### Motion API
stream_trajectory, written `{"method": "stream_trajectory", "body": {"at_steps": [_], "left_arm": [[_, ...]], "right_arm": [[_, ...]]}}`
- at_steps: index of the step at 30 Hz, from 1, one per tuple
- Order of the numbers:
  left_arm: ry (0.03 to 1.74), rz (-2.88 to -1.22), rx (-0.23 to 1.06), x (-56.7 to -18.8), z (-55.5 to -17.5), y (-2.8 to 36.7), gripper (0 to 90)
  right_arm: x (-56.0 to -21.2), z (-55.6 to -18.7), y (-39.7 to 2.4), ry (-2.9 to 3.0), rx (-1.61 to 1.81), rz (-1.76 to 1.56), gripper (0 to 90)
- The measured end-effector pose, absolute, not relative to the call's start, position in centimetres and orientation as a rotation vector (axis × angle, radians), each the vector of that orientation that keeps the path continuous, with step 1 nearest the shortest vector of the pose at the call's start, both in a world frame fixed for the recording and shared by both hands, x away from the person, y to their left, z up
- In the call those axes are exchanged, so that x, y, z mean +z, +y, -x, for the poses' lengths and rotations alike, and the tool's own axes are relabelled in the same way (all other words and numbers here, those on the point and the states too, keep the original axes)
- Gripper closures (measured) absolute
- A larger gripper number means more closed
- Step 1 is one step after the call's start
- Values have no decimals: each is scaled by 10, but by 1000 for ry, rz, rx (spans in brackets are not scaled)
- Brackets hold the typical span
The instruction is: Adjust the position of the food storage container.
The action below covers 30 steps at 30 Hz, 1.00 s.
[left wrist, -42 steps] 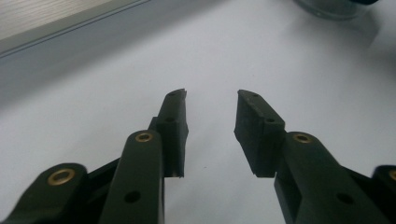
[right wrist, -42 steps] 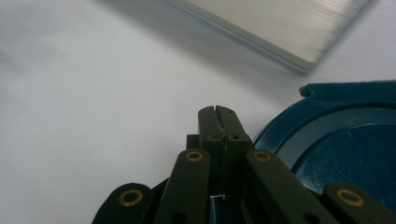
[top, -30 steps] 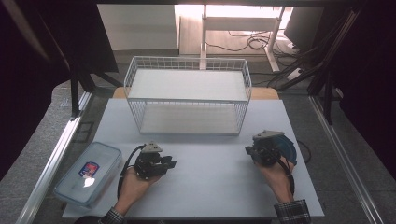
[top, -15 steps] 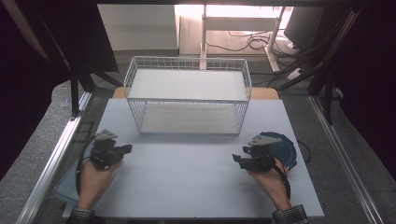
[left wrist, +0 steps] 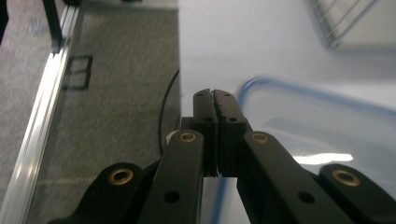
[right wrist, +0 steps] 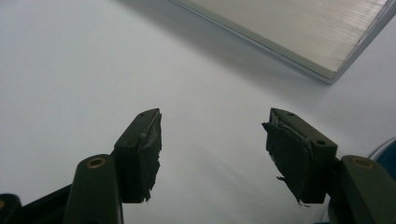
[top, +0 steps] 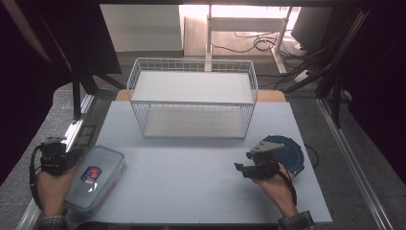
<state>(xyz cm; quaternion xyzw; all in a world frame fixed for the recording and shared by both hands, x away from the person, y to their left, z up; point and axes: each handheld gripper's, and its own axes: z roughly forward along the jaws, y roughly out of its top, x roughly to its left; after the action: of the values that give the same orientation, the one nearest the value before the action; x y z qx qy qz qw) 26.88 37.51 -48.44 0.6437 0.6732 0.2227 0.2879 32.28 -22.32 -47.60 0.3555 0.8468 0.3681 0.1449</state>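
One box (top: pixel 94 177) beside left tongs (top: pixel 72 156)

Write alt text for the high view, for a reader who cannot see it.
A person's two hands hold black grippers over a white table: the left gripper, shut, beside a clear lidded container at the table's left edge, the right gripper, open on nothing, in front of a blue plate. A white wire basket stands at the far middle.
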Motion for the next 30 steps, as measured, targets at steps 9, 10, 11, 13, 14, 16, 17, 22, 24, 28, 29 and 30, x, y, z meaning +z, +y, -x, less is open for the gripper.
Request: {"method": "stream_trajectory", "body": {"at_steps": [9,10,11,13,14,16,17,22,24,28,29,30], "left_arm": [[1719,-1732,487,-481,-280,354,900],[1690,-1748,475,-482,-283,348,900],[1666,-1780,506,-482,-286,337,900],[1633,-1852,510,-479,-293,318,900],[1626,-1873,525,-478,-295,313,900],[1617,-1885,558,-477,-296,310,900],[1629,-1878,566,-478,-295,313,900],[1777,-1741,627,-482,-285,354,899],[1819,-1750,623,-484,-284,362,900],[1838,-1791,574,-491,-289,359,900],[1817,-1801,535,-491,-292,355,900],[1806,-1823,519,-491,-293,352,900]], "right_arm": [[-478,-323,-221,2464,1046,-1014,352],[-479,-323,-220,2466,1046,-1015,352],[-479,-323,-220,2468,1045,-1014,352],[-479,-322,-218,2475,1038,-1010,352],[-479,-321,-218,2474,1042,-1010,352],[-479,-321,-218,2477,1039,-999,352],[-479,-320,-218,2479,1037,-998,352],[-479,-321,-221,2471,1041,-1012,353],[-479,-321,-221,2470,1042,-1016,353],[-481,-321,-218,2487,1024,-1012,353],[-482,-320,-217,2490,1022,-1012,353],[-482,-320,-216,2493,1020,-1005,353]]}}
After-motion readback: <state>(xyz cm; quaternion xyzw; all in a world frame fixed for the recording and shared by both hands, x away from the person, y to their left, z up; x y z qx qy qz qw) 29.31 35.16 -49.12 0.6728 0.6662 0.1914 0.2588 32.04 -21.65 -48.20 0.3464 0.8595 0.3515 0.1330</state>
